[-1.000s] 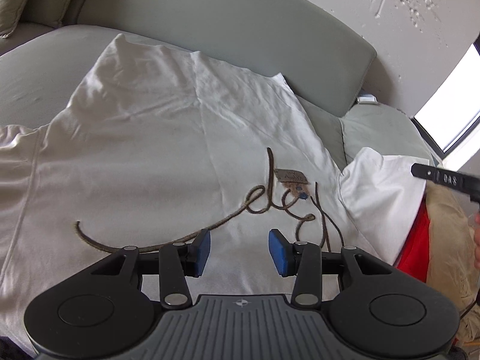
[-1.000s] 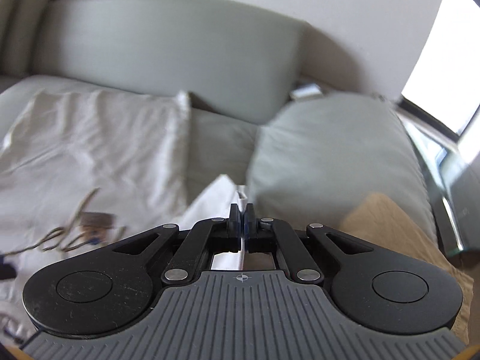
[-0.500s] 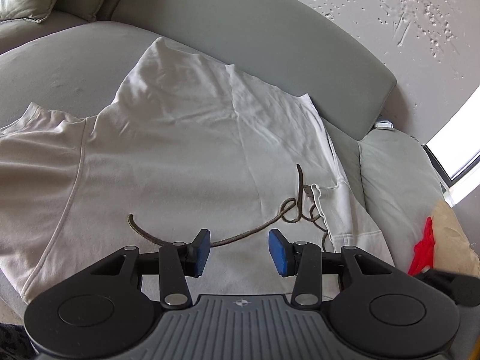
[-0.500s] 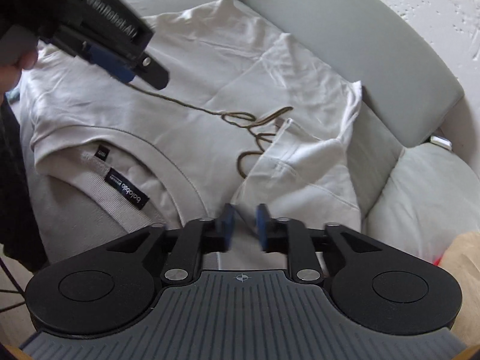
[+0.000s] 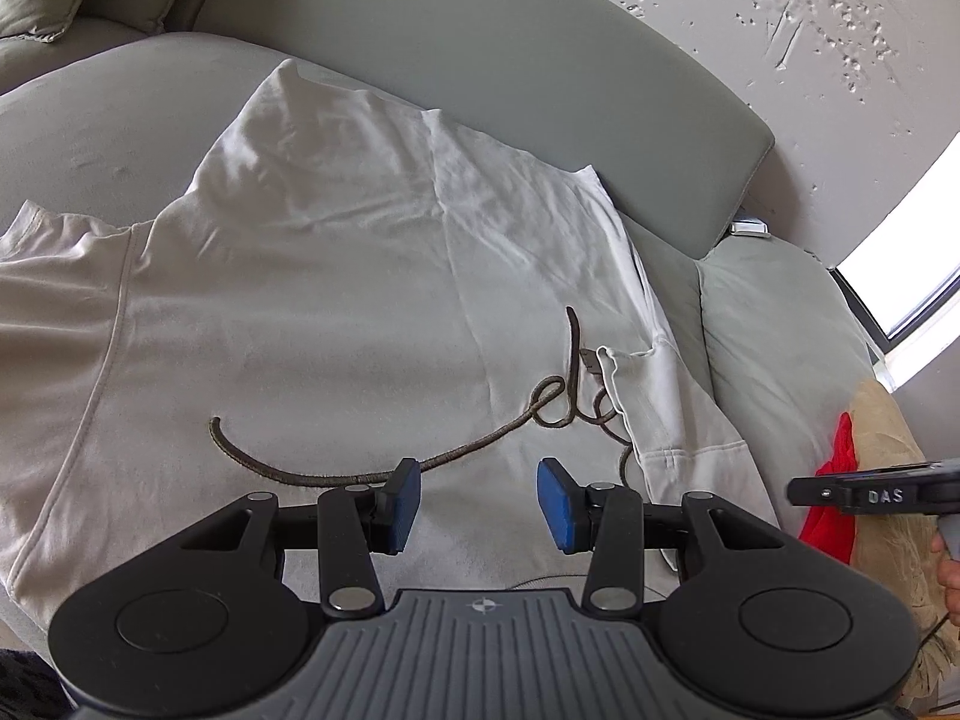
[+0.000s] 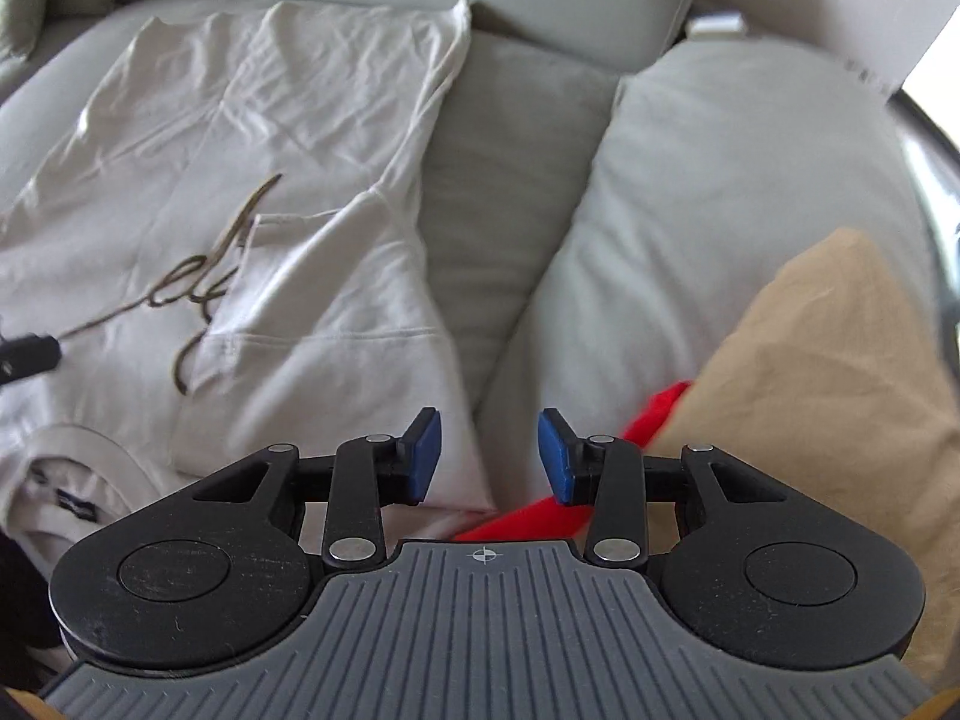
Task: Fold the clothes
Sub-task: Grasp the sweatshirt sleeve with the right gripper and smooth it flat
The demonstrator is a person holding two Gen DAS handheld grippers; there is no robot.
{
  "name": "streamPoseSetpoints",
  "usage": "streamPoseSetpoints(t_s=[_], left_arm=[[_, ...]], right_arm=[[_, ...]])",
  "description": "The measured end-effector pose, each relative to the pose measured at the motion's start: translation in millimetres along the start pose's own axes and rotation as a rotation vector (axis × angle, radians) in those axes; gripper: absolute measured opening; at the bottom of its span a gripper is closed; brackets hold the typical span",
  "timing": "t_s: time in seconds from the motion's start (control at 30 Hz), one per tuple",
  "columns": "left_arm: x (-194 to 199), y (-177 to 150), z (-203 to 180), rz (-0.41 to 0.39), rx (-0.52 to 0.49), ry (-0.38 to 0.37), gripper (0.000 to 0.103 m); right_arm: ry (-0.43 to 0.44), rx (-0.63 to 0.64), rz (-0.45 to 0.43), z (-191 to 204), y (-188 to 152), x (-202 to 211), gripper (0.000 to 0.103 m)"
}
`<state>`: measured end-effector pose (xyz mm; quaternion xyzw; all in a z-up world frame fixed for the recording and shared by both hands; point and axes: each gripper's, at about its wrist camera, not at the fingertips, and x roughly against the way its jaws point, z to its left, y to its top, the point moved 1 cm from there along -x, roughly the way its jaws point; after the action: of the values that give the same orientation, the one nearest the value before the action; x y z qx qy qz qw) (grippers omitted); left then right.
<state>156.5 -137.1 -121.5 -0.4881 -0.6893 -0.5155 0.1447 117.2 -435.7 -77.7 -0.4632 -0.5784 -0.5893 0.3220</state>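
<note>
Cream sweatshirt lies spread flat on the grey sofa, one sleeve folded in over the dark script lettering on its chest, which I cannot read. Both the left gripper and the right gripper hover with blue pads wide apart, holding nothing. "DAS" shows on the right gripper's finger, near a red cloth.

Left gripper fingers spread wide, empty, above white shirt spread on grey sofa. Right sleeve folded in over brown script. Right gripper tip at right edge, over red cloth and tan cloth.
</note>
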Motion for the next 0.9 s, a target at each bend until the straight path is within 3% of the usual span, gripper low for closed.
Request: streamPoseSetpoints(t_s=[0.1, 0.23, 0.3, 0.37, 0.43, 0.53, 0.6, 0.67, 0.73, 0.8, 0.9], left_arm=[[-1.7, -1.5, -0.4, 0.009, -0.005, 0.003, 0.041], [-4.6, -4.3, -1.5, 0.021, -0.025, 0.006, 0.041], [-5.2, -5.2, -0.9, 0.025, -0.03, 0.006, 0.041], [-4.6, -5.5, -0.5, 0.025, -0.035, 0.005, 0.041], [-4.0, -5.9, -0.2, 0.024, -0.04, 0.003, 0.041], [-1.4, -10.8, -2.6, 0.018, -0.068, 0.004, 0.041], [1.5, -15.0, -3.8, 0.012, -0.09, 0.005, 0.041], [6.4, -20.3, -4.1, 0.001, -0.112, 0.009, 0.041], [12.0, -25.5, -3.8, -0.013, -0.135, 0.017, 0.041], [19.5, -30.6, -2.0, -0.033, -0.159, 0.034, 0.041], [33.5, -36.5, 8.0, -0.067, -0.16, 0.049, 0.041]], right_arm=[[0.025, -0.079, -0.038, 5.8, 5.7, -16.3, 0.037], [-0.066, -0.023, -0.134, 26.8, 6.8, -39.0, 0.034], [-0.147, 0.083, -0.007, 40.2, -1.7, -63.2, 0.024], [-0.278, 0.161, 0.068, 47.3, -12.2, -74.9, 0.004], [-0.366, 0.235, 0.123, 52.7, -18.9, -81.5, 0.005], [-0.266, 0.089, 0.014, 49.4, -14.8, -51.0, 0.016], [-0.207, 0.027, -0.137, 52.6, -15.9, -24.9, 0.021], [-0.14, 0.046, -0.255, 63.4, -22.6, -11.0, 0.022], [-0.102, 0.097, -0.291, 78.1, -34.4, -16.4, 0.022], [-0.104, 0.121, -0.182, 86.7, -51.1, -38.4, 0.021], [-0.21, 0.106, -0.18, 95.4, -77.0, -26.2, 0.02]])
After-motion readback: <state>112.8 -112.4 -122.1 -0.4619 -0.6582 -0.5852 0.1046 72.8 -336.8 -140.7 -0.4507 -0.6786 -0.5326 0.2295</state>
